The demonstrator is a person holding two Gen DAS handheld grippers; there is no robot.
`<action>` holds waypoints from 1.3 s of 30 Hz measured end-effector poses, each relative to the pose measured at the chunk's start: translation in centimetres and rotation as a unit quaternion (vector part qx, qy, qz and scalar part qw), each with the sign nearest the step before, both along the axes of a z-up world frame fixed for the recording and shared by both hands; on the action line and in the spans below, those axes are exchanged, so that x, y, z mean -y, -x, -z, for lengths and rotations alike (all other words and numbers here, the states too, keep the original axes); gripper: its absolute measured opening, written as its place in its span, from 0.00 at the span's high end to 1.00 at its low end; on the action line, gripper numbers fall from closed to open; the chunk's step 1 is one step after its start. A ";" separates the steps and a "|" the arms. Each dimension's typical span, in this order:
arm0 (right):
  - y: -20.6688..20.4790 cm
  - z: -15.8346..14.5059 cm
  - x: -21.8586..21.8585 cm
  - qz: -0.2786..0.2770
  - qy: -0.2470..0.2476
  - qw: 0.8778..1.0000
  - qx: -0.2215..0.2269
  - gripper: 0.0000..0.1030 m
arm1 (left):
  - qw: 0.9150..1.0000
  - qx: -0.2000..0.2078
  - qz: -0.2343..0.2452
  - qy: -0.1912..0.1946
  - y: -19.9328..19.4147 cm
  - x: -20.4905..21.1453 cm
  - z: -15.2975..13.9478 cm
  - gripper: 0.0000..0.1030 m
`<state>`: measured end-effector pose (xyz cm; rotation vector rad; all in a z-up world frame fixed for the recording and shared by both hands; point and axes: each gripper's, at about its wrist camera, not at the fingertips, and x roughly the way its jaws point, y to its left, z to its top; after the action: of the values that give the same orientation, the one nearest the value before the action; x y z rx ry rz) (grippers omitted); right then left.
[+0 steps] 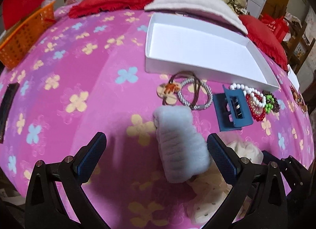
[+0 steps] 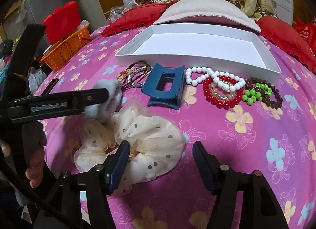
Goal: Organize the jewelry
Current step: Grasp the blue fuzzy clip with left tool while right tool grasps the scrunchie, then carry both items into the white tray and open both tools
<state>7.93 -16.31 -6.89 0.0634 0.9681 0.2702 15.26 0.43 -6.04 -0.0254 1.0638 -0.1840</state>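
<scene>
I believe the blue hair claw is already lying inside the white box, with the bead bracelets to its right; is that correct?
Not quite: the blue hair claw lies on the pink blanket in front of the white box, which holds nothing, as the right wrist view shows. The bead bracelets are indeed to its right.

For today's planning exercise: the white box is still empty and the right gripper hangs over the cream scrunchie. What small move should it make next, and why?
Probably close the right gripper on the cream dotted scrunchie. Its left finger already rests on the fabric while the right finger is clear of it, so nothing is gripped yet. The white box beyond holds nothing.
</scene>
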 end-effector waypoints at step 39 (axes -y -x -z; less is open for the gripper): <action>-14.2 -11.1 6.7 0.087 -0.127 0.986 0.069 0.87 | 0.997 0.045 0.031 0.048 -10.8 0.8 -8.7 0.74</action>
<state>22.11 -23.06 4.19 0.3559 0.7803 0.2324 26.10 -0.33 2.70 -0.0700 0.9665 -0.2905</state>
